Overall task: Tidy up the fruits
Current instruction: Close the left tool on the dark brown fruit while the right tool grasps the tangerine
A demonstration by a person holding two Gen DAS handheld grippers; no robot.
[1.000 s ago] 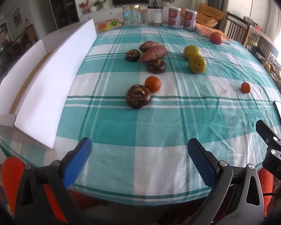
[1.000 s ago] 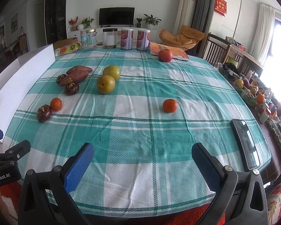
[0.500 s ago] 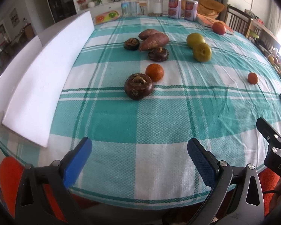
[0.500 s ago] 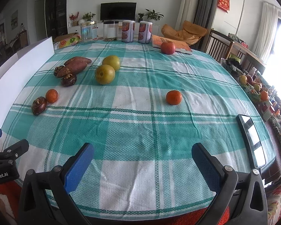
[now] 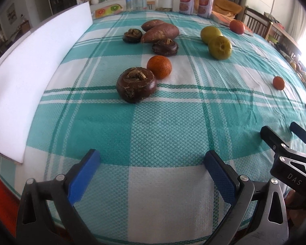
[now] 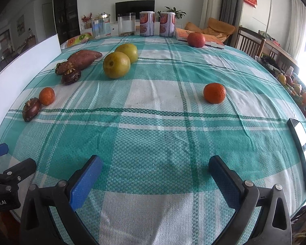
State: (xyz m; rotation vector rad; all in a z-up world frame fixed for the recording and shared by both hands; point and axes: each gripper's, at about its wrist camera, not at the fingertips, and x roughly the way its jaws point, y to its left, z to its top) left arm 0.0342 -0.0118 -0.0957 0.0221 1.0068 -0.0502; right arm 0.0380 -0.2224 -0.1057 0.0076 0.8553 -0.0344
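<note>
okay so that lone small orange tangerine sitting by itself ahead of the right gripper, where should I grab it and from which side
Grip the small round orange tangerine across its widest middle, one blue pad on each flank. Come straight in from the near table edge with the open right gripper. The tangerine sits alone on the teal checked tablecloth with bare cloth on both sides, so low, level fingers should clear. Being round, it may roll, so close gently.

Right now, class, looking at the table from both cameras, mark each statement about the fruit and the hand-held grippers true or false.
1. The left hand-held gripper holds an orange. False: it is open and holds nothing.
2. Two yellow-green fruits sit touching each other. True.
3. The lone orange lies in front of the right hand-held gripper. True.
4. The red fruit sits beside the sweet potatoes. False: it sits at the far edge, against a book.
</note>
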